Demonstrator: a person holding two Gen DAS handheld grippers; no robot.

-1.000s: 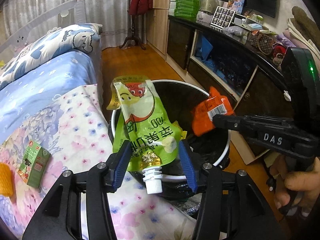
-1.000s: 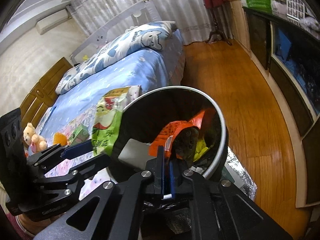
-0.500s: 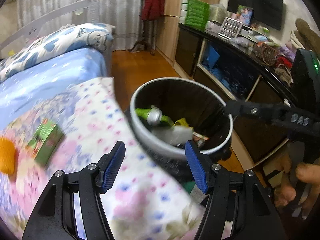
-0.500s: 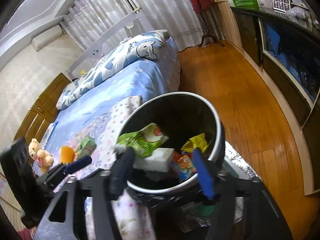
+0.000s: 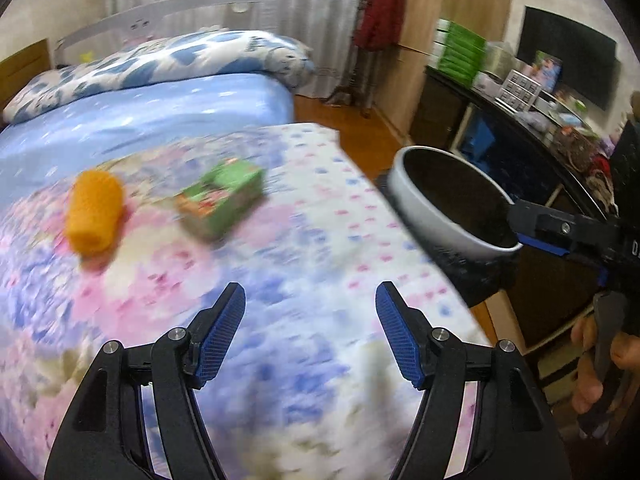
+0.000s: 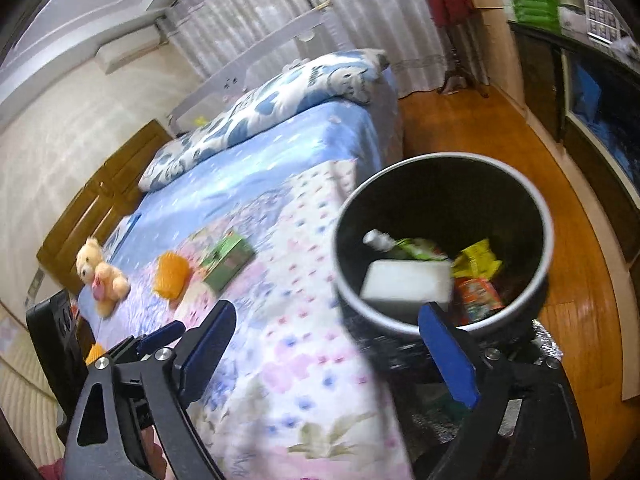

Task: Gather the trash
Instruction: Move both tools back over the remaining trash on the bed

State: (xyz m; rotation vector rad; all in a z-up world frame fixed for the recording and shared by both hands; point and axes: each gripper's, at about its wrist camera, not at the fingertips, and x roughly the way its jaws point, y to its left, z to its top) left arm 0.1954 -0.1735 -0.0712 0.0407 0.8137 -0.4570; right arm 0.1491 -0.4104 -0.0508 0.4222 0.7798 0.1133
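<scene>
Both pieces of rubbish have gone since a second ago: the green juice pouch (image 6: pixel 420 246) and the orange wrapper (image 6: pixel 478 300) now lie inside the trash bin (image 6: pixel 546 216), beside a white box and a yellow packet, and both claws have swung away from its mouth toward the bed (image 5: pixel 304 240).

From where I stand, the left claw (image 5: pixel 310 334) is released and empty, its jaws opening with only the flowered quilt showing between the blue pads. The right claw (image 6: pixel 328 354) is likewise empty, its jaws opening wide; its right pad overlaps the bin's near rim in its own camera, though I cannot tell whether it touches.

What remains on the bed is a green carton (image 5: pixel 222 202) and an orange roll (image 5: pixel 94 212), lying near each other but apart. Seen from the left claw, the carton sits at about eleven o'clock and the roll farther round at ten. The carton's long axis runs slantwise, from seven toward one o'clock.

In the right camera the left claw is out toward nine o'clock, on the carton's side, so the left hand looks the nearer one for the next pick.
</scene>
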